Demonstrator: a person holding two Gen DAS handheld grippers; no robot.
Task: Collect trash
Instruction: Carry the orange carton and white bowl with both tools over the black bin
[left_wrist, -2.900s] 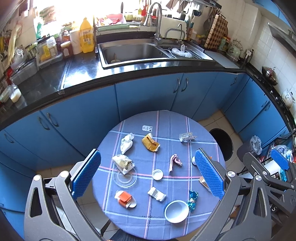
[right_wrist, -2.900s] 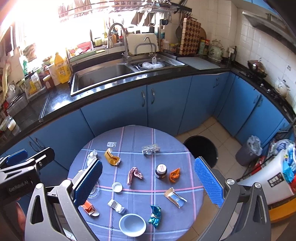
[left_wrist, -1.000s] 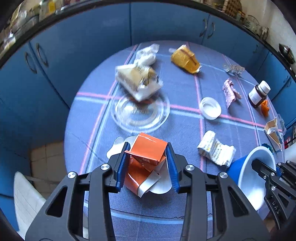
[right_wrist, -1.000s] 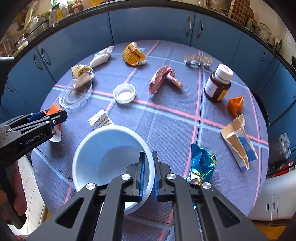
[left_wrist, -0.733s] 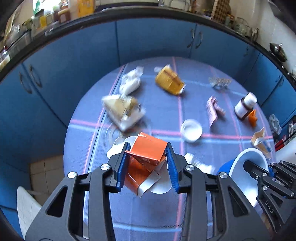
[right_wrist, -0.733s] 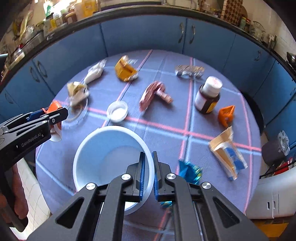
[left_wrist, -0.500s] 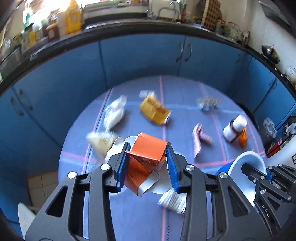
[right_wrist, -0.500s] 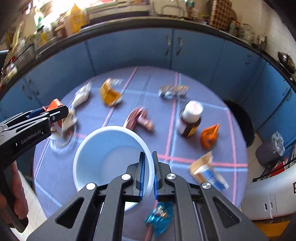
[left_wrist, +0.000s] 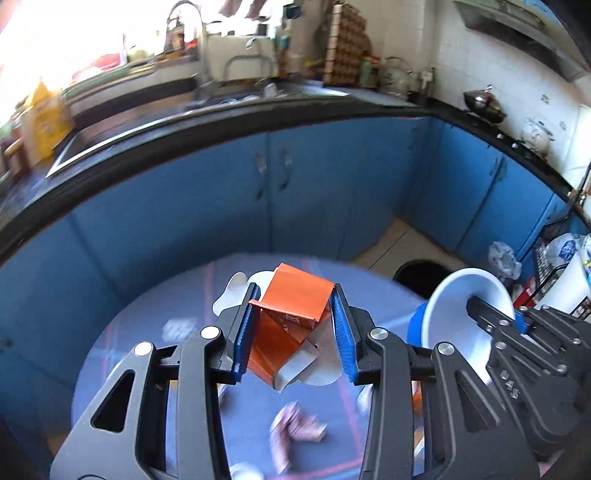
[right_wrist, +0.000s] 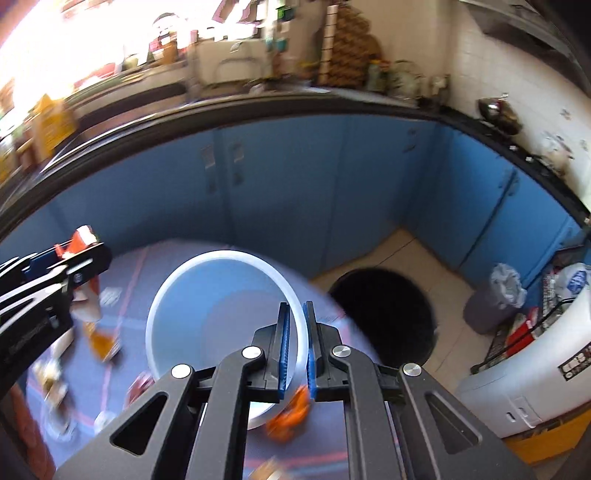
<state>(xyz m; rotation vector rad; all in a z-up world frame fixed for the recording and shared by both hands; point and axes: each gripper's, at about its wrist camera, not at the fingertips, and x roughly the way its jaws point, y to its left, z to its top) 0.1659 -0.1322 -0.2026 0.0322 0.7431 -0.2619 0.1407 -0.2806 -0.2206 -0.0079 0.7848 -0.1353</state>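
My left gripper (left_wrist: 293, 314) is shut on a crushed orange carton (left_wrist: 291, 314) with a silver inside, lifted above the round table (left_wrist: 147, 332). My right gripper (right_wrist: 295, 325) is shut on the rim of a white bowl (right_wrist: 207, 295), which hangs empty over the table's far edge. In the left wrist view that bowl (left_wrist: 454, 306) shows at the right, with the right gripper (left_wrist: 491, 314) clamped on its rim. In the right wrist view the left gripper (right_wrist: 74, 258) and its carton (right_wrist: 79, 240) appear at the left. Blurred wrappers (left_wrist: 295, 432) lie on the blue cloth below.
A dark round bin opening (right_wrist: 384, 314) sits on the tiled floor past the table, near blue cabinets (left_wrist: 295, 184). A small grey bin with a bag (right_wrist: 495, 295) and a white appliance (right_wrist: 535, 369) stand at the right. The black counter (left_wrist: 221, 118) runs behind.
Both grippers have risen and swung toward the table's far right side, carton and bowl still held. The view now reaches the cabinets and the floor bin; the litter has slid down the frame.
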